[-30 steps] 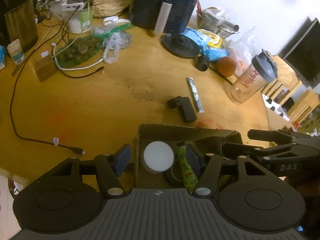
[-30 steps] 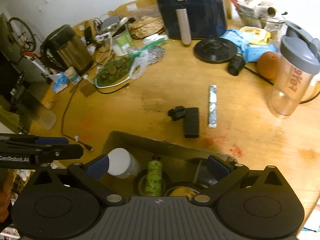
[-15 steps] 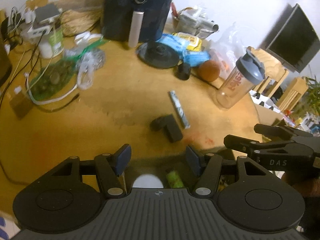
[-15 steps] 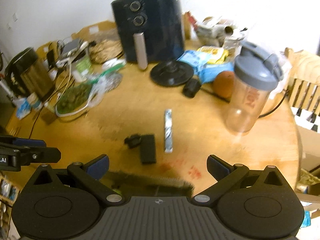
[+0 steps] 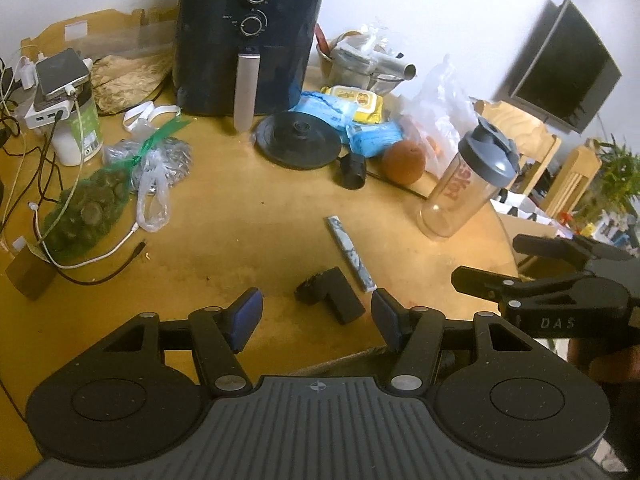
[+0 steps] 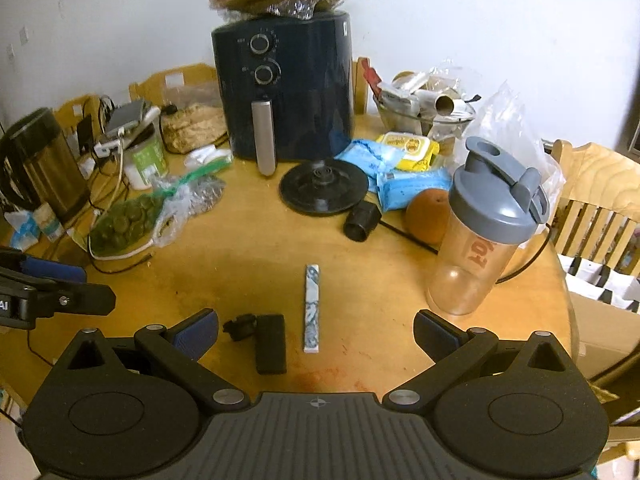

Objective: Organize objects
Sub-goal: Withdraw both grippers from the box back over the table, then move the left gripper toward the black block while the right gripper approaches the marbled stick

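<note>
Between the empty, half-spread left gripper (image 5: 316, 316) and the wide-open, empty right gripper (image 6: 316, 330), the small black L-shaped plastic block (image 5: 334, 296) lies at six o'clock on the round wooden table (image 5: 224, 208), seemingly the next pick, needing a descent and squeeze.

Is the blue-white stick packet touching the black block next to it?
Apart. The right wrist view shows a bare strip of table between the stick packet and the black block; they lie side by side without contact.
</note>
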`<state>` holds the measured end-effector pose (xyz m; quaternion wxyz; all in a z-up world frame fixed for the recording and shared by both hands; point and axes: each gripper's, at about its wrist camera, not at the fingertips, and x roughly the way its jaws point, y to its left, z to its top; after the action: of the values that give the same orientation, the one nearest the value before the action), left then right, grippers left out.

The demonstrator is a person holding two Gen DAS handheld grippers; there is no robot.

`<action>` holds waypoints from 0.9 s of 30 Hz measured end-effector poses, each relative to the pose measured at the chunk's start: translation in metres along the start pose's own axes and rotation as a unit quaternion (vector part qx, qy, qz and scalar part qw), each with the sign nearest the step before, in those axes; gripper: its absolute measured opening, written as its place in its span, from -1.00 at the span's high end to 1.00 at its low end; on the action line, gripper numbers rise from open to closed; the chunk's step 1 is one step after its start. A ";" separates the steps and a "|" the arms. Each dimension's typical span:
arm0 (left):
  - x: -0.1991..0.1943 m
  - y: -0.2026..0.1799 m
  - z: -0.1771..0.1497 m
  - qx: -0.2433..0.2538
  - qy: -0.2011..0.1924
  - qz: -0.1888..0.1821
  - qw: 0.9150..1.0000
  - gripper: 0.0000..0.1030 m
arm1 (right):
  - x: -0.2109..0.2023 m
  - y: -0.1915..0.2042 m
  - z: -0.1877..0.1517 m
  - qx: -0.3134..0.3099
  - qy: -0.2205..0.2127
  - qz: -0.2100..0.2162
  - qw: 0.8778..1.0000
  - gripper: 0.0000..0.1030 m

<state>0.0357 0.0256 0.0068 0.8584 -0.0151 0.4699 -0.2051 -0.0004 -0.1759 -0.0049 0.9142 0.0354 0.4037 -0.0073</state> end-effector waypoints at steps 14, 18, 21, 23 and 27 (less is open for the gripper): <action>0.019 0.003 -0.003 0.012 0.026 0.005 1.000 -0.15 | 0.018 -0.006 -0.006 0.010 0.049 0.023 0.998 -1.00; 0.026 0.001 0.001 0.022 0.027 0.010 0.999 -0.15 | 0.023 -0.011 0.000 0.006 0.051 0.016 0.999 -1.00; 0.033 0.000 0.005 0.028 0.028 0.013 0.999 -0.15 | 0.027 -0.016 0.003 0.002 0.054 0.010 0.998 -1.00; 0.037 0.000 0.008 0.030 0.028 0.015 0.999 -0.15 | 0.030 -0.020 0.005 0.000 0.056 0.008 0.998 -1.00; 0.048 0.002 0.015 0.035 0.029 0.017 0.999 -0.15 | 0.035 -0.025 0.008 -0.009 0.063 0.007 0.998 -1.00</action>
<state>0.0710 0.0074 -0.0239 0.8476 0.0290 0.4875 -0.2074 0.0280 -0.2009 -0.0269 0.8873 0.0306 0.4601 0.0046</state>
